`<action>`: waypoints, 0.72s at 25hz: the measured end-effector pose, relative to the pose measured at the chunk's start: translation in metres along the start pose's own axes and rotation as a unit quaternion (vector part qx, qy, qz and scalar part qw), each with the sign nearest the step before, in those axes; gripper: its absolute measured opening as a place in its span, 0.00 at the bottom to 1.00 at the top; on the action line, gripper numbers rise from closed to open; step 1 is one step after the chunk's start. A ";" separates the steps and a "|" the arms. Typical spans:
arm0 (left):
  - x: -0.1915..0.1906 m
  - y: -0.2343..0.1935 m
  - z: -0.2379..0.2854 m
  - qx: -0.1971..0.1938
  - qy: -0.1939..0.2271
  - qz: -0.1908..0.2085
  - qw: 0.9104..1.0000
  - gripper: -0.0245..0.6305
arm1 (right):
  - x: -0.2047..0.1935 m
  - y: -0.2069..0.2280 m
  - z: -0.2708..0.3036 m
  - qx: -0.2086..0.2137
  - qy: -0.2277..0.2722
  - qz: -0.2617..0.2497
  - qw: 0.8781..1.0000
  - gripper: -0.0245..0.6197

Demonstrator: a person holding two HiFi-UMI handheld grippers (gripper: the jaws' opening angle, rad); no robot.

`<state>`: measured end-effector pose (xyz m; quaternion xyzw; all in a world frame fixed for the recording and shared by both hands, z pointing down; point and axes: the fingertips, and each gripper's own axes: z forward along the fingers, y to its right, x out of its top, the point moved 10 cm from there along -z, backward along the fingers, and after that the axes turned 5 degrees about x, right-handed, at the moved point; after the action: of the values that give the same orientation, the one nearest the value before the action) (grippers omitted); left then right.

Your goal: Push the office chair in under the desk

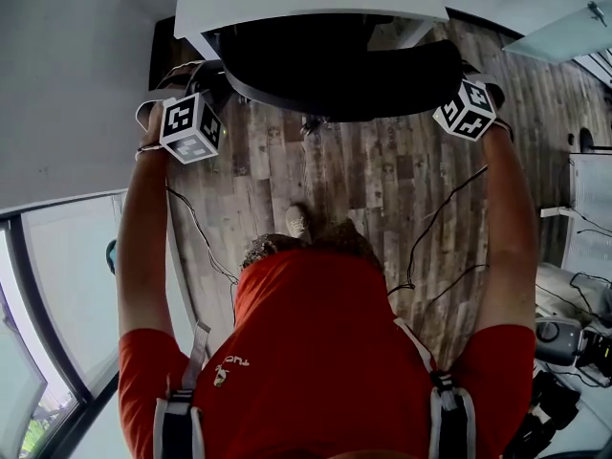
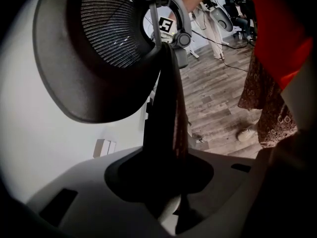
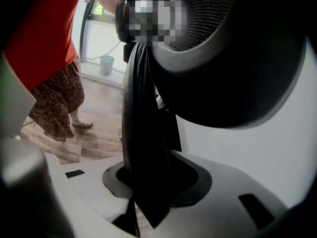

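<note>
Black mesh office chair (image 1: 335, 75) — stiff, likely rolls lightly | left gripper (image 2: 167, 182), right gripper (image 3: 146, 182) — clamped on its backrest edges.

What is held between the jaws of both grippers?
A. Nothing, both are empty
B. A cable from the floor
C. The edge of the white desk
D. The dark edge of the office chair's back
D: in their own views the left gripper and the right gripper each have their jaws closed on the dark back edge of the office chair.
</note>
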<state>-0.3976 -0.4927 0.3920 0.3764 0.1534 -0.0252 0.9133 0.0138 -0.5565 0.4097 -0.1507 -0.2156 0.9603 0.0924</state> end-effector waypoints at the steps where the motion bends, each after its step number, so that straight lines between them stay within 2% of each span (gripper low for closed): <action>1: -0.002 -0.005 0.003 0.001 -0.001 0.000 1.000 0.23 | 0.001 0.006 0.003 -0.001 0.000 0.000 1.000 0.26; 8: -0.011 -0.034 0.025 0.004 -0.009 -0.004 1.000 0.23 | 0.002 0.047 0.018 0.000 0.008 -0.010 1.000 0.25; 18: -0.022 -0.060 0.042 0.010 -0.033 -0.028 0.999 0.25 | 0.005 0.082 0.034 0.011 0.021 -0.027 0.999 0.25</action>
<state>-0.4174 -0.5664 0.3856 0.3796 0.1338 -0.0646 0.9131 -0.0116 -0.6414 0.4012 -0.1641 -0.2075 0.9563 0.1248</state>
